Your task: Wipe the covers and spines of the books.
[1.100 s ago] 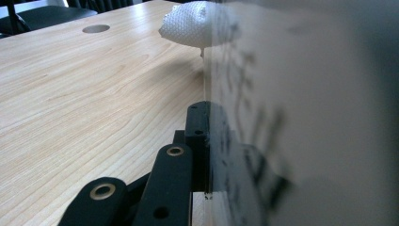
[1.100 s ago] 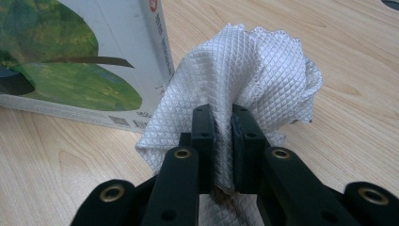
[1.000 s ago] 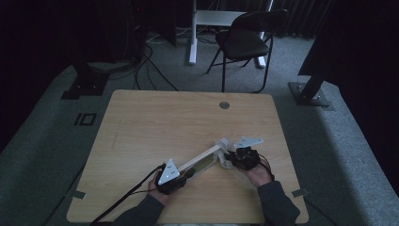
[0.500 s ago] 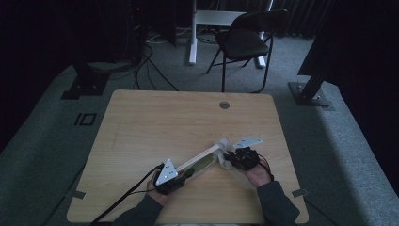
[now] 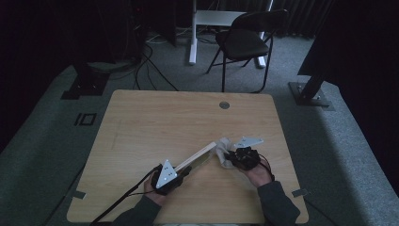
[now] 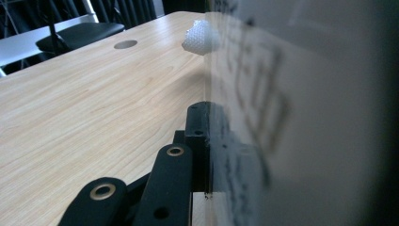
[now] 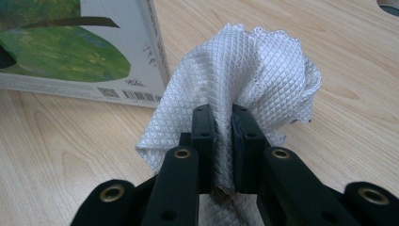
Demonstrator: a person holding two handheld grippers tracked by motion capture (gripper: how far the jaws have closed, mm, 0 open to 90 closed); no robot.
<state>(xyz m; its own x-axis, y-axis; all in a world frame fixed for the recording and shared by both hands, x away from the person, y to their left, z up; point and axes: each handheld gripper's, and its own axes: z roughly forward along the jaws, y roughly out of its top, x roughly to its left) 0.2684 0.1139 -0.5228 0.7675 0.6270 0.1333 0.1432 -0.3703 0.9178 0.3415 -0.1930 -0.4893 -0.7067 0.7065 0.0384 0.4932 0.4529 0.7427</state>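
Left gripper (image 5: 181,170) fingers clamped on the flat rectangular cardboard box (image 5: 195,158), lying slantwise on the light wooden desk (image 5: 155,122). Right gripper (image 7: 224,136) fingers pinch the white quilted cloth (image 7: 249,70) beside the box's end.

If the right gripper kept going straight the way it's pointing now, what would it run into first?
Probably the flat cardboard box with the green picture. The right gripper, shut on the white quilted cloth, points towards the box's end; depth is unclear, so it might slip past.
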